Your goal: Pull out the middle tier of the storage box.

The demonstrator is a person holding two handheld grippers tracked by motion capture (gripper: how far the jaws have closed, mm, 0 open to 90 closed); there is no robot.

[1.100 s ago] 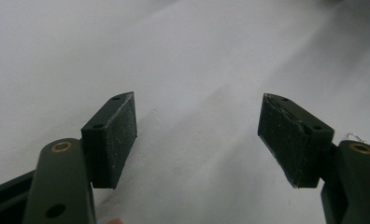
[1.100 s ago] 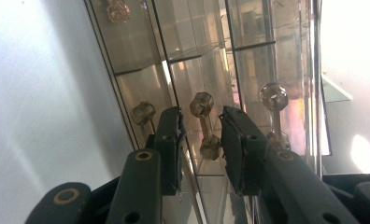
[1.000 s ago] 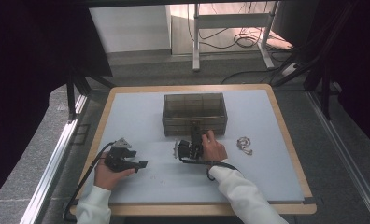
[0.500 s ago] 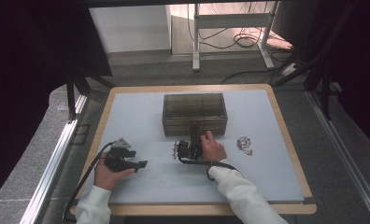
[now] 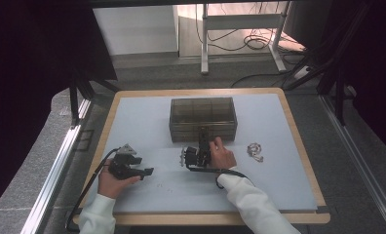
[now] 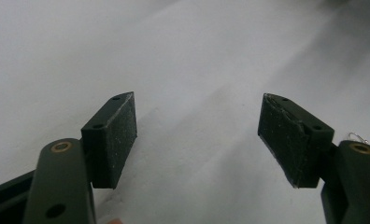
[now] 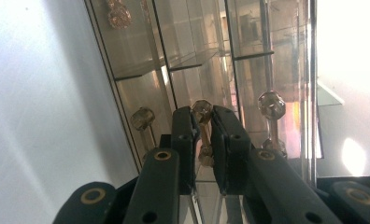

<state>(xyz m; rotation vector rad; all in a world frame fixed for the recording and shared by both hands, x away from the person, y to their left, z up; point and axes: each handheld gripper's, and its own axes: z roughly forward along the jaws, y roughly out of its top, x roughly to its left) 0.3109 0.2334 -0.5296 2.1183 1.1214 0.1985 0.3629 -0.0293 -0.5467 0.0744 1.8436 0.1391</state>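
Observation:
A smoky clear drawer box [image 5: 203, 113] stands at the middle of the table. In the right gripper view its front shows three crystal knobs: left [image 7: 142, 118], middle [image 7: 202, 110] and right [image 7: 271, 103]. My right gripper [image 5: 203, 135] [image 7: 202, 135] points at the box front. Its jaws have just been closing, and their pads now press on the middle knob's stem. My left gripper [image 5: 148, 171] [image 6: 197, 135] rests low over the mat at the near left, open, with nothing between its pads.
A small silvery piece of jewellery [image 5: 254, 151] lies on the grey-blue mat [image 5: 142, 122] to the right of my right hand. A thin wire hook [image 6: 358, 136] peeks past the left gripper's right jaw. A wooden rim [image 5: 298, 141] borders the mat.

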